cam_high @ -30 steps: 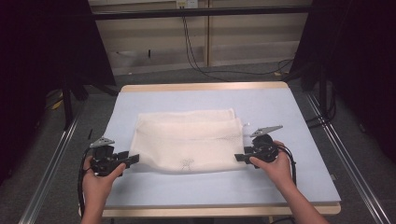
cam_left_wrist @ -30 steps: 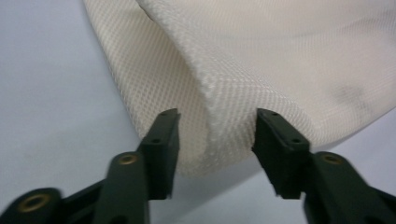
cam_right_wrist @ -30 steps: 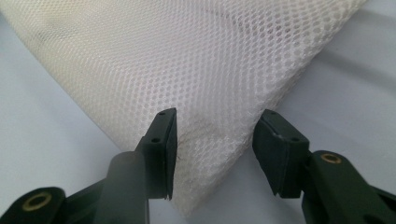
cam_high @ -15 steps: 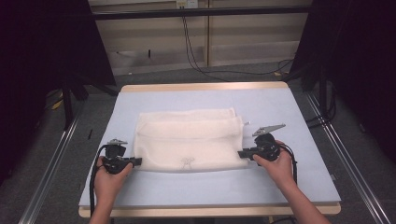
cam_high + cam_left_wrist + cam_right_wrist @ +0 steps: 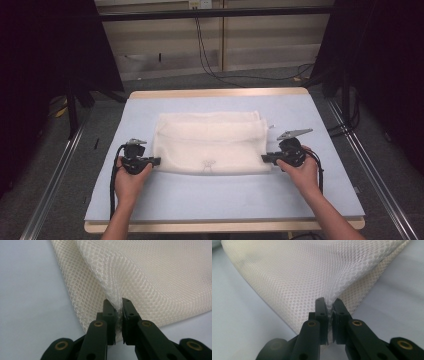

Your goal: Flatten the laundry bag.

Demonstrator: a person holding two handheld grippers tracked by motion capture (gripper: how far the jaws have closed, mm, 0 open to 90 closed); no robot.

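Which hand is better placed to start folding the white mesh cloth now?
Neither clearly. The left tongs and the right tongs are each shut on a near corner of the mesh cloth, one at each side of it. Probably both should lift together.

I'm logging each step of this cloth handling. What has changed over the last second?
The left gripper slid rightward to the near left corner of the cream mesh cloth and now pinches it. The right gripper edged slightly inward and is clamped on the near right corner. The cloth stayed flat and folded on the pale blue table mat.
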